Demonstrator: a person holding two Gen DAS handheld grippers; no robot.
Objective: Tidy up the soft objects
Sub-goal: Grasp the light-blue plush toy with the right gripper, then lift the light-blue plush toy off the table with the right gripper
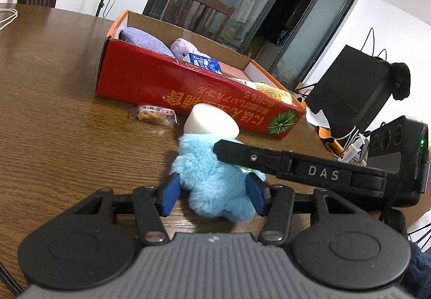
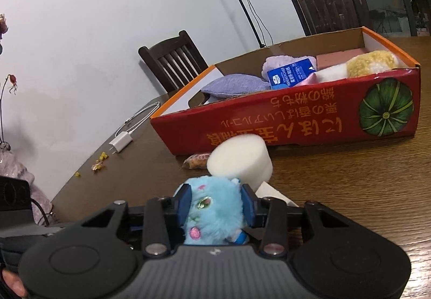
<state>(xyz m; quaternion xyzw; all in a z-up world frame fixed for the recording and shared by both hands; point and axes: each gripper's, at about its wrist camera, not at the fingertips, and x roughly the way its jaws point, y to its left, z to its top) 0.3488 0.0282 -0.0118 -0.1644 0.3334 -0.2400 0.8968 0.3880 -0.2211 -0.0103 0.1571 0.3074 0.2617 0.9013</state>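
The white foam block (image 2: 239, 161) hides most of the snack packet (image 2: 195, 160) behind it at twelve o'clock; the box (image 2: 296, 123) wall hides the purple cushion's (image 2: 234, 84) underside.

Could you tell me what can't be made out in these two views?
- Blue plush toy: face hidden in the left wrist view; underside hidden by the right hand-held gripper in its own view.
- Snack packet: mostly behind the white foam cylinder, right wrist view.
- Red box floor: hidden by its wall, left wrist view.
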